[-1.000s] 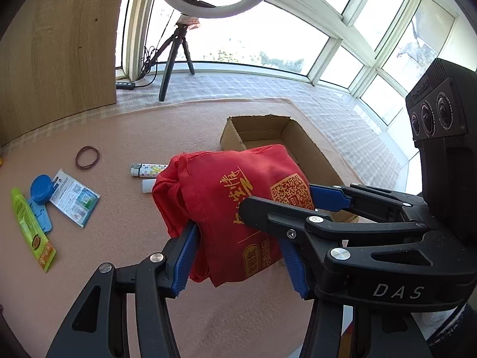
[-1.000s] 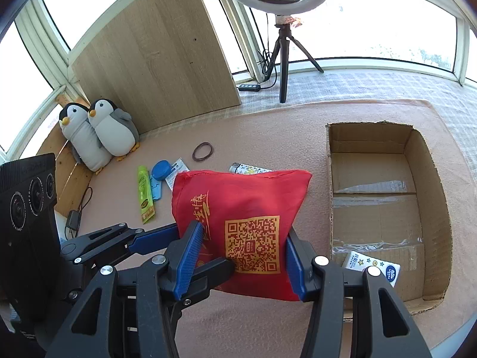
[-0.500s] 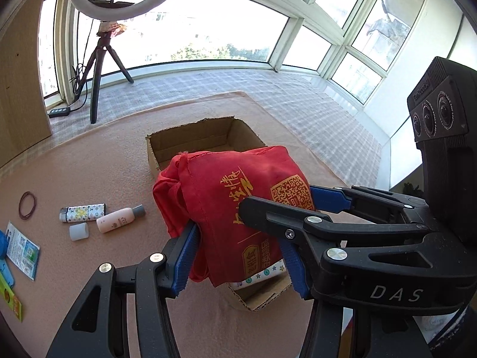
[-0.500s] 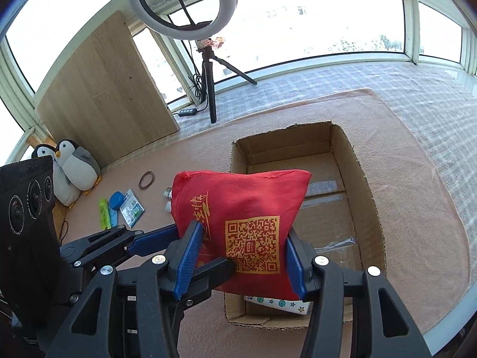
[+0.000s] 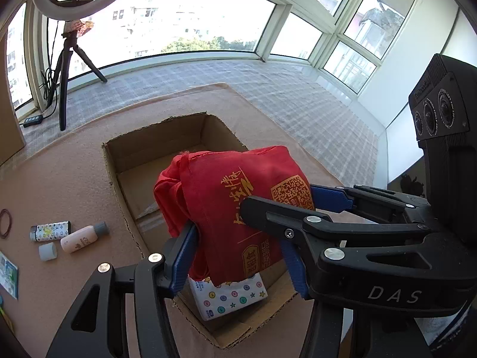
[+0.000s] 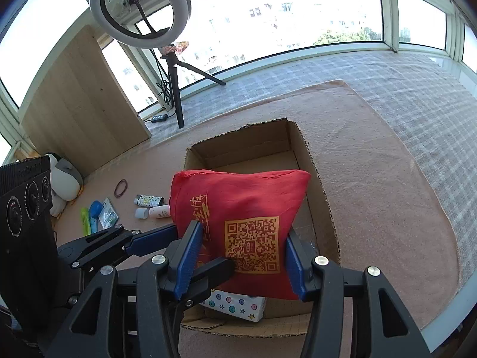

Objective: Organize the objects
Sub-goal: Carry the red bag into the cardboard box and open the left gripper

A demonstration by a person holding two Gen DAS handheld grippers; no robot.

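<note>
A folded red cloth bag (image 5: 235, 197) (image 6: 238, 208) with gold print and a QR code is held in the air by both grippers at once. My left gripper (image 5: 238, 253) is shut on one side of it and my right gripper (image 6: 243, 252) is shut on the other. The bag hangs over the near end of an open cardboard box (image 5: 155, 152) (image 6: 322, 197). Inside the box, under the bag, lies a white tissue pack (image 5: 229, 295) (image 6: 235, 301) with coloured stars and dots.
On the pink mat (image 6: 372, 164) left of the box lie a patterned lighter (image 5: 50, 231), a small pink bottle (image 5: 82, 238), a grey cap (image 5: 47, 251), a hair band (image 6: 121, 188), a blue item and a green tube (image 6: 86, 220). A ring light tripod (image 6: 176, 89), a wooden board and plush penguins stand behind.
Both grippers have carried the red bag to the right, from above the mat to above the box. The box and tissue pack now lie directly under it.
</note>
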